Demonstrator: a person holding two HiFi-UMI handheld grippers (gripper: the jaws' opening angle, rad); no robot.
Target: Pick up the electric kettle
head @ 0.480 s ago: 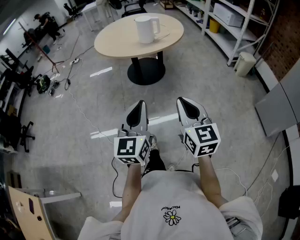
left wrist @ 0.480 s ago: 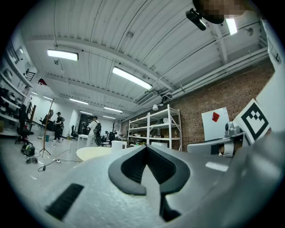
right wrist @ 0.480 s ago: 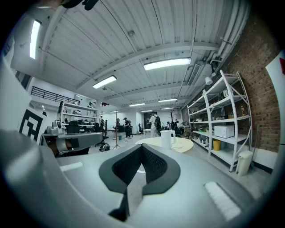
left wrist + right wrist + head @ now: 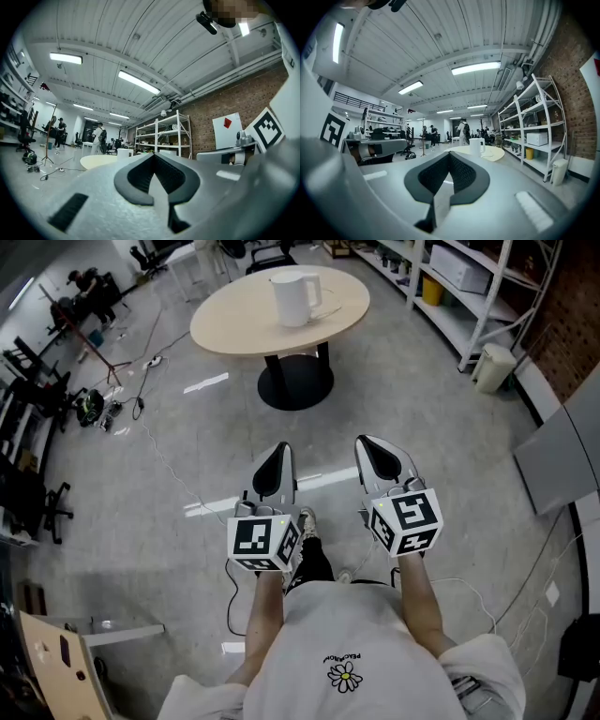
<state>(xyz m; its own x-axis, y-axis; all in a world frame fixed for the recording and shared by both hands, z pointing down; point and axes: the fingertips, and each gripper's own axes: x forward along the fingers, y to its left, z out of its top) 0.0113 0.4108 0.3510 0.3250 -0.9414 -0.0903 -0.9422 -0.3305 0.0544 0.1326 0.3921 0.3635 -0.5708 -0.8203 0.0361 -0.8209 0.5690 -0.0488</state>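
Note:
A white electric kettle (image 4: 294, 298) stands upright on a round beige table (image 4: 234, 324) far ahead of me, handle to the right. In the right gripper view the kettle (image 4: 476, 146) shows small on the table (image 4: 492, 153), well beyond the jaws. My left gripper (image 4: 275, 457) and right gripper (image 4: 378, 447) are held level side by side above the floor, well short of the table. Both are shut with nothing between the jaws. The left gripper view shows the left gripper (image 4: 154, 156) with the table (image 4: 96, 161) low at left; the kettle (image 4: 125, 153) peeks just above the jaws.
The table stands on a black pedestal base (image 4: 294, 381). White metal shelving (image 4: 473, 296) lines the right wall, with a small white bin (image 4: 492, 367) beside it. Cables (image 4: 150, 362), chairs and people (image 4: 89, 282) fill the far left. A grey polished floor (image 4: 187, 456) lies between me and the table.

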